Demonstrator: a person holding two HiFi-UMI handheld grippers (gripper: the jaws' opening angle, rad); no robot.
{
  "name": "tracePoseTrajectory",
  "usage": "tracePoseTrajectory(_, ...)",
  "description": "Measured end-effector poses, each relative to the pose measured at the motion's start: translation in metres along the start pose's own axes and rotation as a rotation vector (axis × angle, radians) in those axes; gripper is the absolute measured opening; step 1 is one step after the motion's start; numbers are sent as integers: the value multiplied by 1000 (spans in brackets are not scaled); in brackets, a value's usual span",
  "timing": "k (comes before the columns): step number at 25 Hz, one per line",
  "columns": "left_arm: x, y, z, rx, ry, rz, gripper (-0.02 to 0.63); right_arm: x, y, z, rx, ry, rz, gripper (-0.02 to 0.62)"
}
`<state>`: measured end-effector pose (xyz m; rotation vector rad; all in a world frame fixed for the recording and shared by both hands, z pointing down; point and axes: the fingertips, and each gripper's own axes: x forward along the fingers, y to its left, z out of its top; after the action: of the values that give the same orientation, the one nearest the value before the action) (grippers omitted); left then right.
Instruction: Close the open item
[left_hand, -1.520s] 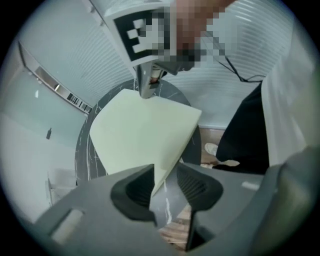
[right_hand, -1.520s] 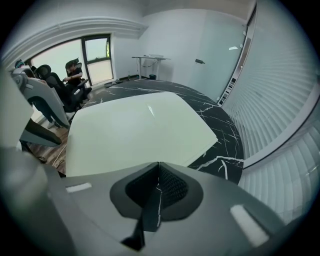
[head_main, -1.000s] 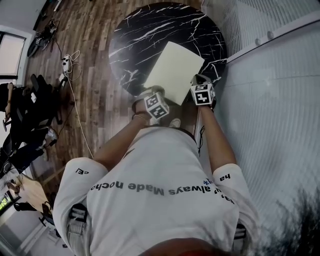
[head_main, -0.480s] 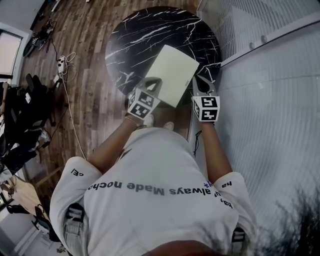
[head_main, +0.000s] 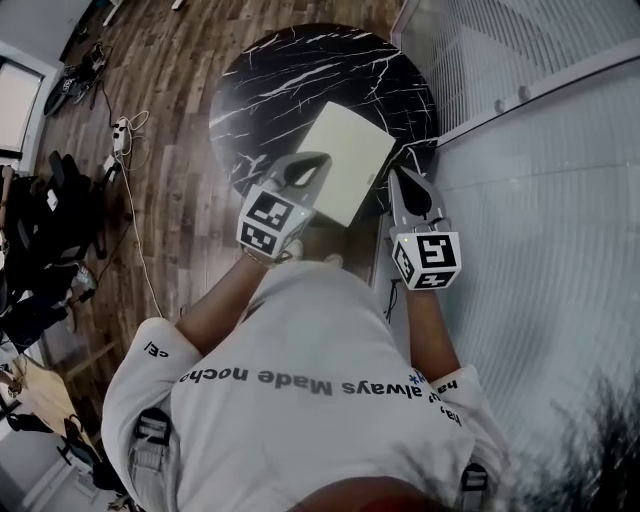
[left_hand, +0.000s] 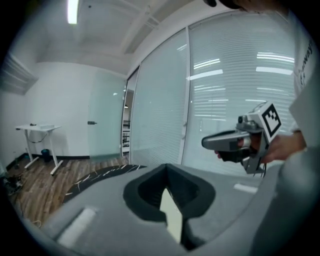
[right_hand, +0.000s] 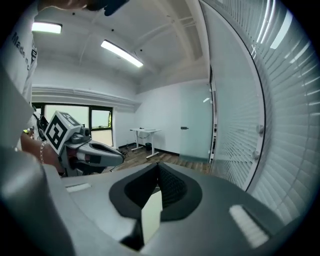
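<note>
Above the pale flat item (head_main: 345, 160) on the bench (head_main: 270, 80): left gripper (head_main: 318, 160), right gripper (head_main: 399, 174) shut, empty; item already looks closed.

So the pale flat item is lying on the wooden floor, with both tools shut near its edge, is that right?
Not quite. The pale flat item lies on the round black marble table, not on the wooden floor, as the head view shows. The left tool and right tool are indeed shut near its edge.
</note>
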<state>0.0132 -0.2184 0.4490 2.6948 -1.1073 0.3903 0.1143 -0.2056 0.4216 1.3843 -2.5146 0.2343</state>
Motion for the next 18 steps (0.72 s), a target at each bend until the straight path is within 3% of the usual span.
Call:
tracePoseTrajectory(3, -8, -6, 25, 29, -50, -12, 3, -9, 7, 21, -6, -37, 3, 2)
tracePoseTrajectory(9, -21, -16, 66, 12, -147, -29, 3, -29, 26, 50, 4, -83, 21, 2)
tracePoseTrajectory(18, -27, -28, 79, 8, -174, -66, 3, -38, 33, 64, -21, -121, 54, 2)
